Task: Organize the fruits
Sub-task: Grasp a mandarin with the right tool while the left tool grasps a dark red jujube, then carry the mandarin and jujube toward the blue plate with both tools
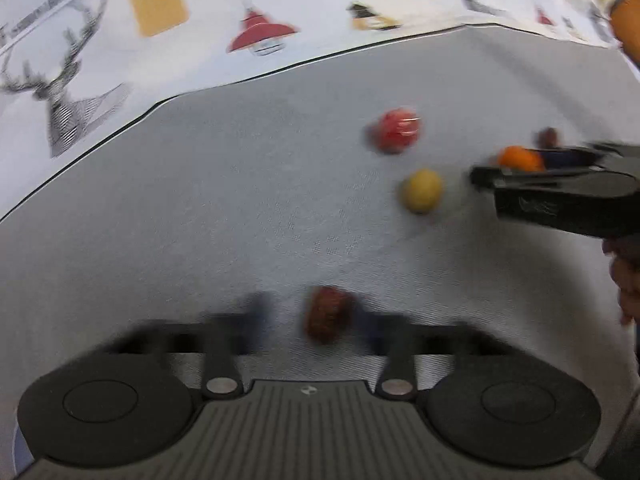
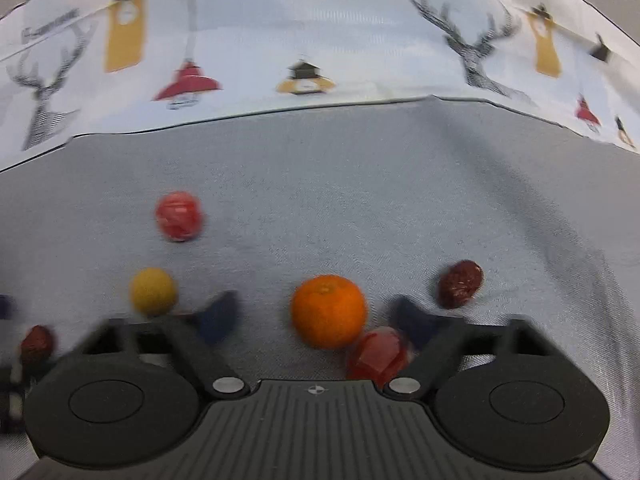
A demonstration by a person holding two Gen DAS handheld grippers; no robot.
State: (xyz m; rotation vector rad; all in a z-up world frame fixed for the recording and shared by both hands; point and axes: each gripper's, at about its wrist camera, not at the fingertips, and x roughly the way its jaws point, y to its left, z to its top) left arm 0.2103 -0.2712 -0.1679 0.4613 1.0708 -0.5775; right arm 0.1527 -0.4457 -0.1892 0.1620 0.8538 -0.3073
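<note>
Blurred date point(image 1: 328, 314) between left tool point(image 1: 316, 316) fingers (motion-smeared)

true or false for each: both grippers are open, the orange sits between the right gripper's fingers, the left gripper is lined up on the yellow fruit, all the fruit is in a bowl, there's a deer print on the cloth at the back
1. Both grippers are open. True: the left gripper and the right gripper each show spread fingers gripping nothing.
2. The orange sits between the right gripper's fingers. True.
3. The left gripper is lined up on the yellow fruit. False: a dark red date lies between its fingers; the yellow fruit is farther off to the right.
4. All the fruit is in a bowl. False: it lies loose on the grey cloth; no bowl shows.
5. The patterned cloth at the back has a deer print. True.
</note>
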